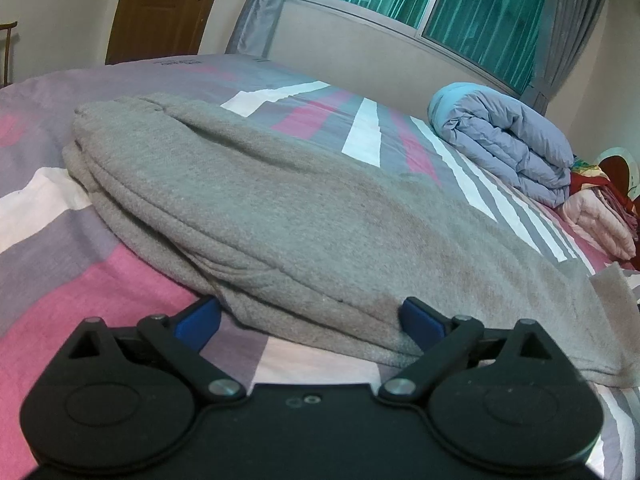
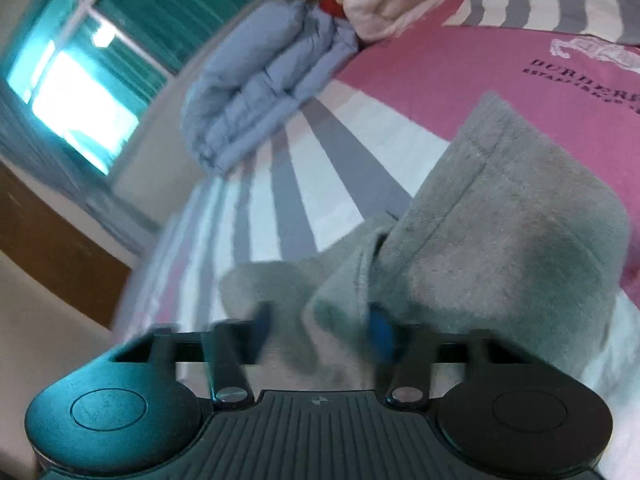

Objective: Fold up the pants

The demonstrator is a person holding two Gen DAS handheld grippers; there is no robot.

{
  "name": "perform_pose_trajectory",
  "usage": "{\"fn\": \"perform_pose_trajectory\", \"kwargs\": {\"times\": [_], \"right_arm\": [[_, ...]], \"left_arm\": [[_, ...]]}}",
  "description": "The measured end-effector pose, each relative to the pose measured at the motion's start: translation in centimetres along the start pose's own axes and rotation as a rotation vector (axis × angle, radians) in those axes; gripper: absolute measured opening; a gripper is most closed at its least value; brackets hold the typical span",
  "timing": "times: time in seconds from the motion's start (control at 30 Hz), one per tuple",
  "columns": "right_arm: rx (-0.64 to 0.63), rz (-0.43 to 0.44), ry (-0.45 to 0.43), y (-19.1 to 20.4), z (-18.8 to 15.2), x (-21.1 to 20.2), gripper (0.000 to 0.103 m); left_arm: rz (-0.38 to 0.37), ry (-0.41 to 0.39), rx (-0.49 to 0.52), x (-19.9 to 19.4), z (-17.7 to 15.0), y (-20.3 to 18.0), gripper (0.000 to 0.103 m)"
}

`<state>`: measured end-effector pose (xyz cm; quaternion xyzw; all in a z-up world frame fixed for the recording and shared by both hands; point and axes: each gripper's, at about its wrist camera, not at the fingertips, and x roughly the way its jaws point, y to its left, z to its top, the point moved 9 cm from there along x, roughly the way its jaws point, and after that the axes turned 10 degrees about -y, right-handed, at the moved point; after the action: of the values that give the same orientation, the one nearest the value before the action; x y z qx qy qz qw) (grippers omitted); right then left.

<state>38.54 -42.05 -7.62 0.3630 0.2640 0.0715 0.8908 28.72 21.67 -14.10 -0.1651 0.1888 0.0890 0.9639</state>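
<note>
Grey fleece pants (image 1: 280, 216) lie folded in several layers on the striped bedsheet (image 1: 80, 280). My left gripper (image 1: 312, 320) is open, its blue pads on either side of the near edge of the pants, low on the bed. In the right wrist view, which is blurred by motion, the end of the grey pants (image 2: 500, 248) is bunched between the blue pads of my right gripper (image 2: 320, 328). The jaws stand partly apart with cloth between them; whether they grip it is unclear.
A folded lavender-blue duvet (image 1: 504, 140) lies at the far right of the bed, with pink and red bedding (image 1: 596, 216) beside it. A window with green curtains (image 1: 420, 4) and a wooden door (image 1: 160, 4) stand behind the bed.
</note>
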Motion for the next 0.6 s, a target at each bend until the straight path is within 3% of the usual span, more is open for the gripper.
{"fn": "perform_pose_trajectory", "kwargs": {"times": [0.03, 0.1, 0.2, 0.3, 0.4, 0.5, 0.57, 0.6], "right_arm": [[-0.033, -0.010, 0.005, 0.3, 0.1, 0.7, 0.005], [-0.122, -0.026, -0.034, 1.7, 1.2, 1.3, 0.005], [-0.238, 0.102, -0.222, 6.5, 4.0, -2.5, 0.005], [-0.308, 0.125, -0.323, 8.2, 4.3, -6.5, 0.005], [-0.234, 0.070, -0.320, 4.8, 2.1, -8.3, 0.005], [-0.066, -0.069, -0.198, -2.7, -2.3, -6.2, 0.005], [0.113, -0.135, -0.114, -7.8, -4.5, -4.3, 0.005], [0.221, -0.083, -0.127, -9.0, -4.6, -4.3, 0.005]], "left_arm": [[0.000, 0.000, -0.001, 0.0, 0.0, 0.0, 0.090], [0.002, 0.000, 0.003, 0.0, 0.0, 0.0, 0.090], [0.001, -0.001, 0.005, 0.1, 0.0, 0.0, 0.090], [-0.001, -0.002, 0.005, 0.1, 0.0, 0.0, 0.090], [-0.004, -0.001, 0.004, 0.1, 0.0, 0.1, 0.090], [-0.003, -0.001, 0.006, 0.0, 0.0, 0.1, 0.090], [-0.005, 0.000, 0.006, 0.0, 0.0, 0.1, 0.090], [-0.005, -0.001, 0.006, 0.0, 0.0, 0.1, 0.091]]}}
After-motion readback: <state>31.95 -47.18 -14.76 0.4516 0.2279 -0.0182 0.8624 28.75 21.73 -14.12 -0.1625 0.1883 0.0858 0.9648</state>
